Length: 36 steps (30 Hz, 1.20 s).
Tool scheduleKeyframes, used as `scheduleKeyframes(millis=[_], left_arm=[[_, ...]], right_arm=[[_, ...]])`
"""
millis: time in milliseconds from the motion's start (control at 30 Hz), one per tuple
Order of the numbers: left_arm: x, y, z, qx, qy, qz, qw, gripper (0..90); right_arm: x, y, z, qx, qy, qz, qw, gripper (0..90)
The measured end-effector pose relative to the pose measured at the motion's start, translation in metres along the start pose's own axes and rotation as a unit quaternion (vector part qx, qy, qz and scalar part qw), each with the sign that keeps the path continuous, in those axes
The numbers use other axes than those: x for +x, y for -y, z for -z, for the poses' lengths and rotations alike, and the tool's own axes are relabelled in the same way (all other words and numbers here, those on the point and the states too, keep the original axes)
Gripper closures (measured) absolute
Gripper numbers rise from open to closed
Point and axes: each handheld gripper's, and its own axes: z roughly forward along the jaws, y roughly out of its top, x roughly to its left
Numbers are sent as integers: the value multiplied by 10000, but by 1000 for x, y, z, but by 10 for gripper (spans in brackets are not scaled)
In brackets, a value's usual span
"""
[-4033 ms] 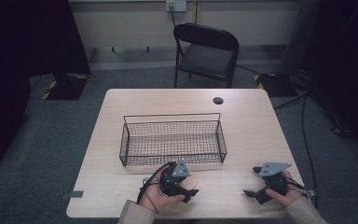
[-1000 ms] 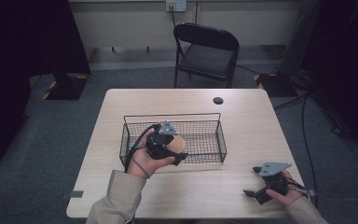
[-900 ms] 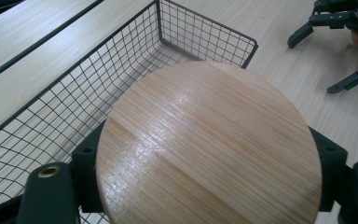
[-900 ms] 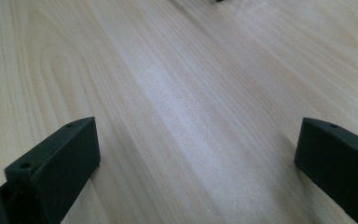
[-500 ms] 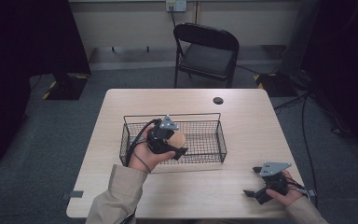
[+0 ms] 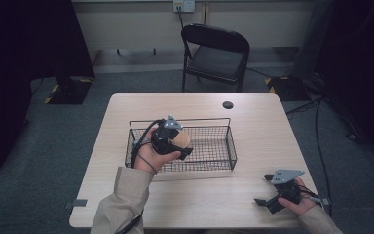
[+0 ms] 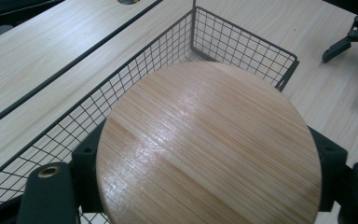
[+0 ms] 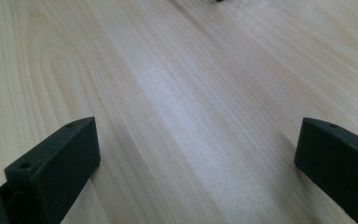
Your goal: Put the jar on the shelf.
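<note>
A round wooden disc with a glossy, striped grain is clamped between the two black jaws of the left gripper, one jaw at each side of it. Behind the disc, the black wire basket is seen on the pale wooden table. The other gripper is seen at the upper right edge, resting on the table.

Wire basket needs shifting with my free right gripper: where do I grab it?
Pinch the top rim wire of the wire basket at its right short end, coming down from above with the right gripper. The mesh walls are thin and upright; that end is nearest.
</note>
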Motion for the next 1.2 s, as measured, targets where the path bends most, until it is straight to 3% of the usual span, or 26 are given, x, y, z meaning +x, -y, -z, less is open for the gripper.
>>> scheduleKeyframes(millis=[433,633,1200], left_arm=[[10,-1,-10,34,-141,107,9998,232],[17,3,-16,49,-201,258,9995,232],[26,13,-28,119,-350,330,9988,232]], right_arm=[[0,0,0,-1,0,1,10000,0],[0,0,0,-1,0,0,10000,0],[0,0,0,0,0,0,10000,0]])
